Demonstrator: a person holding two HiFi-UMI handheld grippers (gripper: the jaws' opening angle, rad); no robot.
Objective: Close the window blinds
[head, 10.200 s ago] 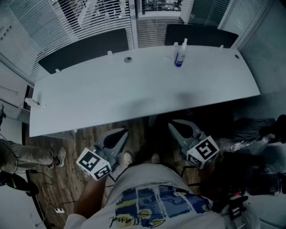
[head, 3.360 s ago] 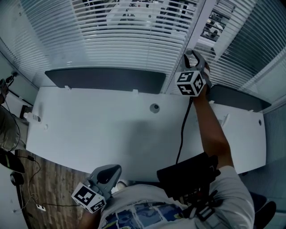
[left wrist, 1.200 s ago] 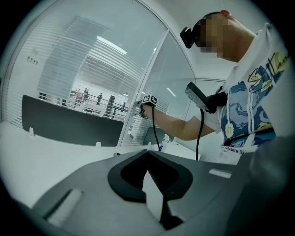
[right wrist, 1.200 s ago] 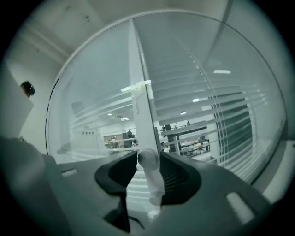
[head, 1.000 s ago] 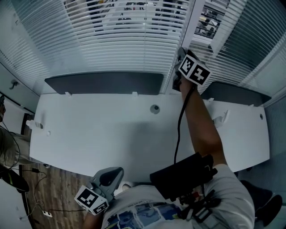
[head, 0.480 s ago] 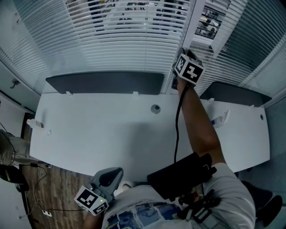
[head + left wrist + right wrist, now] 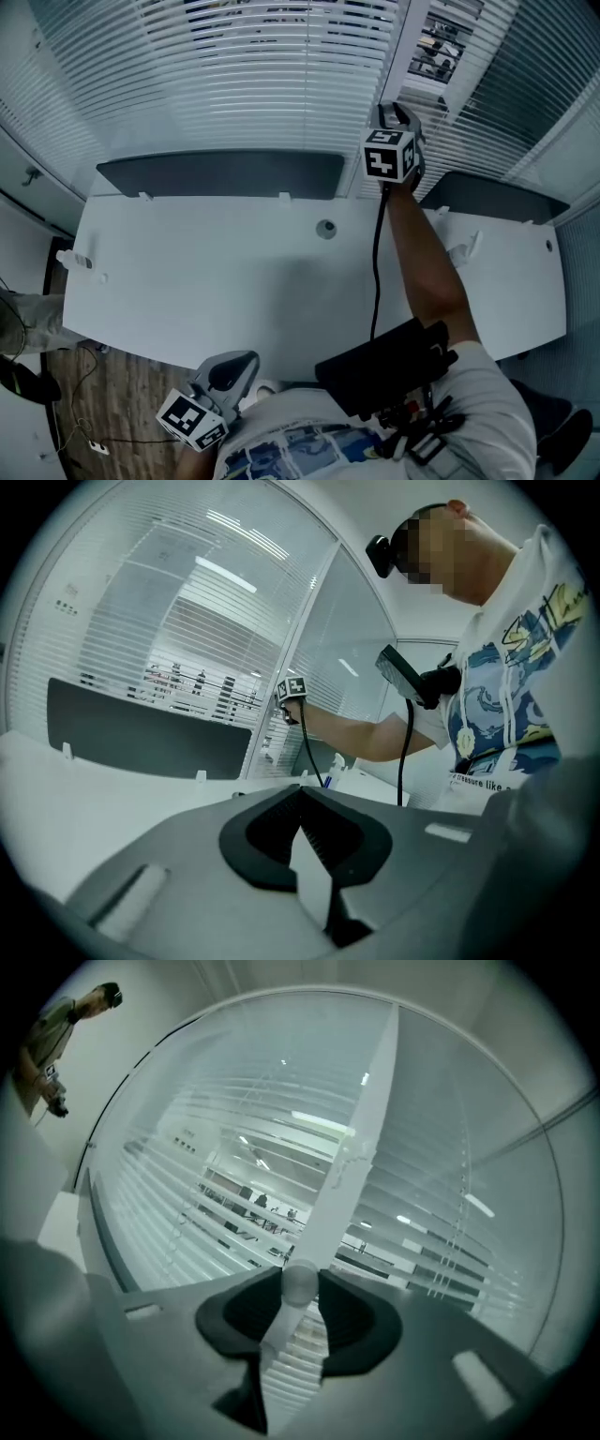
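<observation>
Now the right claw pinches the tilt wand of the blinds.
Its jaws have just been closing on the pale, round wand between them. The white horizontal slats hang beyond the tabletop's far edge, tilted partly open with gaps between them. The left claw sits low, pressed together, empty.

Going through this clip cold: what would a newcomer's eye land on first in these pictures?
First, the outstretched arm holding the right tongs up at the white frame between the slatted blinds. Their jaws have just been closing and now grip the blinds' pale round wand. Next comes the broad white desk under the window, with the left tongs held low at its near edge, nothing between them.
</observation>
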